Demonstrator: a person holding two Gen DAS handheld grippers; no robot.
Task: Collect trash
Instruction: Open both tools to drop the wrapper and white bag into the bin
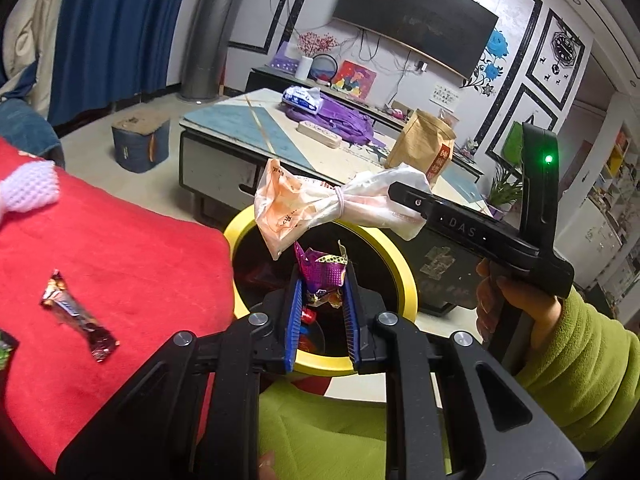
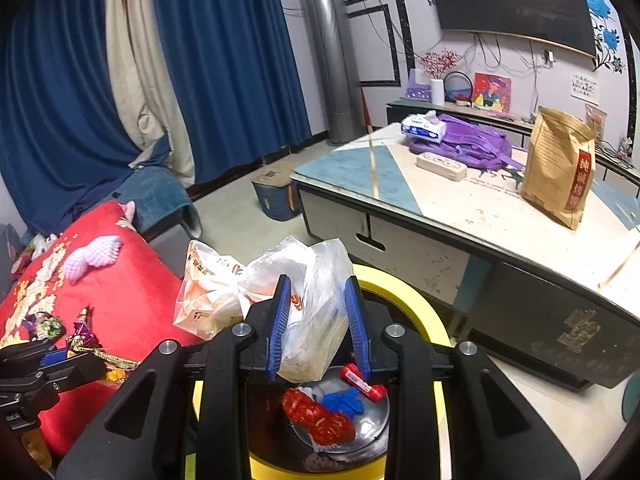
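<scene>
We hold a purple wrapper (image 1: 322, 270) in our left gripper (image 1: 322, 304) and a knotted plastic bag (image 2: 308, 320) in our right gripper (image 2: 318, 324), both clamped, above the yellow-rimmed bin (image 1: 400, 264).

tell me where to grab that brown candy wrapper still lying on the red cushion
Grip the brown candy wrapper across its narrow middle, coming from above with the fingers straddling its width. It lies flat and diagonal on the red cushion, with twisted ends flaring, so the waist between them is probably the firmest, slimmest hold.

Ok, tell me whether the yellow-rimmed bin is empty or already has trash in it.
Not empty: the right wrist view shows red and blue wrappers lying at the bottom of the yellow-rimmed bin.
</scene>
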